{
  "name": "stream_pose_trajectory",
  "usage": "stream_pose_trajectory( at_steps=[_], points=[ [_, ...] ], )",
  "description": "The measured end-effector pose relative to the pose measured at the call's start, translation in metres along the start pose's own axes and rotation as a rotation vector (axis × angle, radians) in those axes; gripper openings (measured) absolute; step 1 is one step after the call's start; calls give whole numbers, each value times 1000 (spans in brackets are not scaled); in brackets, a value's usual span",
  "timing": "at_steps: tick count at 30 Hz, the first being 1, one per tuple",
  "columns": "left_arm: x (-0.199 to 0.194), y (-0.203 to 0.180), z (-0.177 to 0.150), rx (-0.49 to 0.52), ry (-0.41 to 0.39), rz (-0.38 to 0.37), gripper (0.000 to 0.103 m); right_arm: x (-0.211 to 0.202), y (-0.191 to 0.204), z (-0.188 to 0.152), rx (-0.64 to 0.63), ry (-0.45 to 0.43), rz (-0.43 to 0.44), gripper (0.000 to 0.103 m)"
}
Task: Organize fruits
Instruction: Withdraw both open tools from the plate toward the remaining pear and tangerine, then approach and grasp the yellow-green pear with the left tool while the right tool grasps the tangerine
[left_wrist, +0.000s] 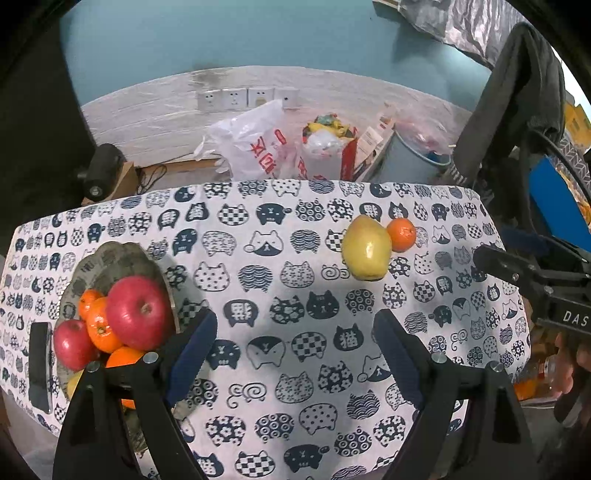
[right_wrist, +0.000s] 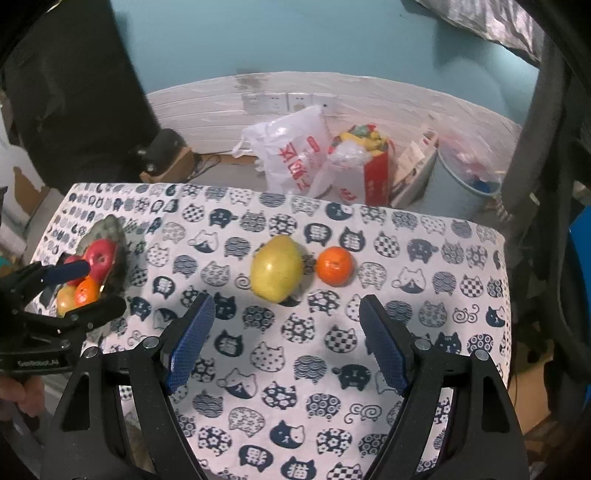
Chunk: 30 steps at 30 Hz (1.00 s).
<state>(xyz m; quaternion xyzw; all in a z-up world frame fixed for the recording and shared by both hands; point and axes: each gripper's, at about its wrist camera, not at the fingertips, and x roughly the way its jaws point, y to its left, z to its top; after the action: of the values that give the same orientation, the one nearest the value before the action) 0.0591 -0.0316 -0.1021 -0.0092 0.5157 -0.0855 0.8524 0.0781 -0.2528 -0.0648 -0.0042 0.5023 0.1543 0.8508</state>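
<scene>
A yellow-green pear (left_wrist: 366, 248) (right_wrist: 277, 268) lies on the cat-print tablecloth, with a small orange (left_wrist: 402, 234) (right_wrist: 334, 266) touching its right side. At the table's left a grey plate (left_wrist: 122, 254) (right_wrist: 108, 226) holds red apples (left_wrist: 139, 312) (right_wrist: 99, 257), several oranges (left_wrist: 100, 329) and a yellow fruit. My left gripper (left_wrist: 295, 325) is open over bare cloth, just right of the plate, nothing between its fingers. My right gripper (right_wrist: 287, 313) is open too, its blue pads (right_wrist: 190, 347) short of the pear and orange. Each gripper shows at the edge of the other's view.
A dark flat object (left_wrist: 40, 365) lies on the cloth left of the plate. Behind the table stand plastic bags (left_wrist: 255, 144), a red bag (right_wrist: 373, 177) and a blue bucket (left_wrist: 417, 155) against the wall. A chair with dark clothing (left_wrist: 517, 99) stands at the right.
</scene>
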Motion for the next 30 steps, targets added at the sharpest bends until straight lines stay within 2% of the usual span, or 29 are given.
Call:
stream_pose_trajectory(
  at_steps=[10, 20, 30],
  points=[
    [37, -21, 16, 23, 60, -38, 88, 23, -40, 2, 81, 42, -30, 81],
    [85, -57, 36, 108, 88, -61, 88, 66, -89, -1, 168, 89, -37, 81],
    [129, -78, 47, 136, 130, -69, 88, 87, -106, 3, 201, 113, -23, 81]
  ],
)
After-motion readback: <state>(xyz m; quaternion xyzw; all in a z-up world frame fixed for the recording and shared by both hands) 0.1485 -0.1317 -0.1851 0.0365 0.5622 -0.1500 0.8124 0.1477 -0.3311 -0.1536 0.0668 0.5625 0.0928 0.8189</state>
